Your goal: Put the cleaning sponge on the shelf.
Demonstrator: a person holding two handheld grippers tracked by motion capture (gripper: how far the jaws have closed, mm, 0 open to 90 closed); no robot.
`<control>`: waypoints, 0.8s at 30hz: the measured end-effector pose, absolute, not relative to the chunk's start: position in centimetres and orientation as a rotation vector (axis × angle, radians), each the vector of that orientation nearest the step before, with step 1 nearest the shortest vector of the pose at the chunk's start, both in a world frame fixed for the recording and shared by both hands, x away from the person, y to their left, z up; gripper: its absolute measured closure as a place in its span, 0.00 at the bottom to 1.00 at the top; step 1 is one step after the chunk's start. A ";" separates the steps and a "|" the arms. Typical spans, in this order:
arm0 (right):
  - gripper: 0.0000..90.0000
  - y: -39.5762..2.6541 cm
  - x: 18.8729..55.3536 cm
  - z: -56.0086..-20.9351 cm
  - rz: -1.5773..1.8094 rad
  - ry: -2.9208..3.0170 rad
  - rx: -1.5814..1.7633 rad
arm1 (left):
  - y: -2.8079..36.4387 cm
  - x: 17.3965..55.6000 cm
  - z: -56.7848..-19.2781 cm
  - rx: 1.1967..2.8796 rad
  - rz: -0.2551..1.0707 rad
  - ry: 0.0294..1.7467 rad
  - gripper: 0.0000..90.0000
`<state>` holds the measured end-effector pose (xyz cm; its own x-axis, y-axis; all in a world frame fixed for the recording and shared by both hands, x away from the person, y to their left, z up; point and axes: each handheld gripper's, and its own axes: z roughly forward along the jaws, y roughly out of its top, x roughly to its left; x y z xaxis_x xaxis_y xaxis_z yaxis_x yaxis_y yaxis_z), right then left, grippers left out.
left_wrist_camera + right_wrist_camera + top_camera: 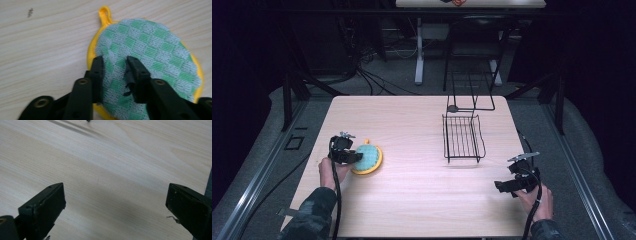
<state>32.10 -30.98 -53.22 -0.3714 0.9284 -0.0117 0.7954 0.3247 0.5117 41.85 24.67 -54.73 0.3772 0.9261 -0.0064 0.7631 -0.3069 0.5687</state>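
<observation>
1. On the left side of the table (412, 195), near its edge: round pot holder (368, 159), yellow rim, green-and-grey checked knit face, lying flat on the pale wood. Small yellow loop (104, 12) sticks out from its rim on the far side.

2. My left gripper (354, 157) sits over the near-left part of the pot holder. From the left gripper view, both black jaws are pressed down onto the checked fabric, drawn close together with a raised fold of knit pinched between them. I read this as clamped on the pot holder's top layer.

3. My left hand (331, 170) is behind the gripper, forearm in a camouflage-pattern sleeve (312, 212) coming in from the bottom edge. Black cable (337, 200) trails back along the arm.

4. My right gripper (502, 186) is low over the table near the right front corner, well apart from the pot holder. Right gripper view: jaws spread wide, bare wood grain between them, nothing held.

5. Black wire rack (463, 137) stands on the right half of the table, farther back than my right gripper. A tall wire frame (472, 87) rises behind it at the table's far edge.

6. Beyond the table: grey floor (402, 80), cables, legs of another table.
</observation>
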 end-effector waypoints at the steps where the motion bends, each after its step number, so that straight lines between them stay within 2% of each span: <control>1: 0.02 -31.0 32.1 -53.2 0.621 2.291 1.546 | 24.6 41.8 -54.8 2.157 0.462 1.458 0.82; 4: 0.02 -31.0 32.1 -53.2 0.619 2.291 1.545 | 24.7 41.8 -54.8 2.147 0.466 1.467 0.89; 10: 0.03 -31.0 32.1 -53.3 0.617 2.295 1.546 | 24.9 41.7 -54.8 2.126 0.478 1.461 0.93; 24: 0.02 -31.2 32.0 -53.1 0.615 2.294 1.550 | 24.8 41.1 -53.0 2.075 0.515 1.403 0.98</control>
<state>32.01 -31.16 -53.08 -0.3704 0.9288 -0.0119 0.7984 0.3249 0.5069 41.06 24.85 -52.98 0.3738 0.9275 -0.0031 0.7054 -0.2822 0.6502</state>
